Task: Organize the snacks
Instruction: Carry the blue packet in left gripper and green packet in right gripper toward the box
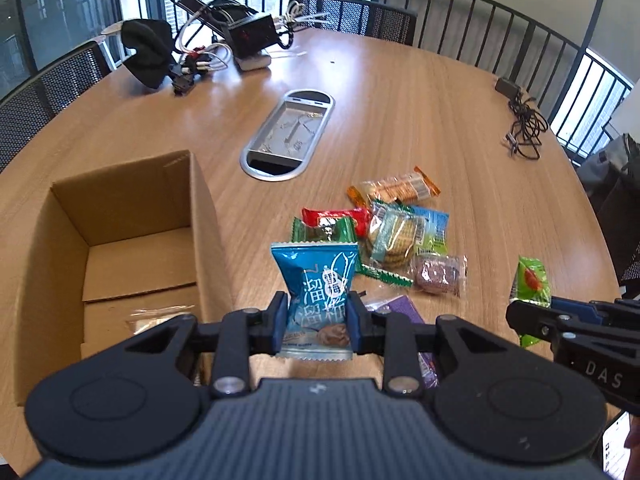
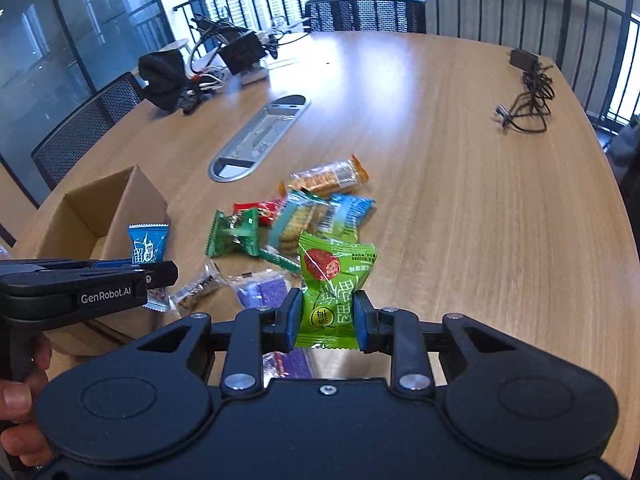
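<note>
My left gripper (image 1: 317, 316) is shut on a blue snack packet (image 1: 318, 280) and holds it upright above the table, just right of an open cardboard box (image 1: 120, 216). A clear packet (image 1: 156, 316) lies inside the box. My right gripper (image 2: 326, 316) is shut on a green snack packet (image 2: 332, 276), held above the table. A pile of snack packets (image 1: 384, 224) lies ahead of both grippers, with a purple packet (image 2: 262, 292) close by. In the right wrist view the left gripper (image 2: 160, 272) with its blue packet (image 2: 147, 242) is at the left, by the box (image 2: 100, 216).
A silver oval cable hatch (image 1: 286, 136) is set in the round wooden table (image 1: 440, 100). A black pouch (image 1: 146, 50) and tangled electronics (image 1: 244, 32) sit at the far left. A black adapter with cable (image 1: 520, 120) lies far right. Chairs and a railing ring the table.
</note>
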Demonstrator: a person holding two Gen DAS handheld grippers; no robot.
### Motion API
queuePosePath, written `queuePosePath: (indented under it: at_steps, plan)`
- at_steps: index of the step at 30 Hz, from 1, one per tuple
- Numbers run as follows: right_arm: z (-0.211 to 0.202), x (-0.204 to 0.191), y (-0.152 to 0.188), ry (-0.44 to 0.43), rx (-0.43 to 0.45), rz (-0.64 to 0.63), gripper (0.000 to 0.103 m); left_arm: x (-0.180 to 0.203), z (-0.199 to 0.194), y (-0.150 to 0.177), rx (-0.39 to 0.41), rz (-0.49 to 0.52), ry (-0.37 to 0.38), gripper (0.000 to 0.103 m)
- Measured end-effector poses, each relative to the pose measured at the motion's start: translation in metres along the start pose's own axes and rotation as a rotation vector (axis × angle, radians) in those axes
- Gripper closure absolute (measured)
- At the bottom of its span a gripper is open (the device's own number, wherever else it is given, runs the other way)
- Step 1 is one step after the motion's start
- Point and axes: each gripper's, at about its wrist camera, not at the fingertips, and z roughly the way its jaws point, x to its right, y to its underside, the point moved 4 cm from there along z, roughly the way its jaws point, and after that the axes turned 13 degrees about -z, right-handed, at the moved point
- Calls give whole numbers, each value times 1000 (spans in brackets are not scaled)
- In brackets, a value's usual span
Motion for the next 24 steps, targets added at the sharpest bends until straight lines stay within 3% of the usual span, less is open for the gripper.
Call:
queuePosePath:
  at_steps: [24]
  plan:
    - [-8,-72,-38,-153,81,-125,76,-79,-63,-13,132,-172,-94,73]
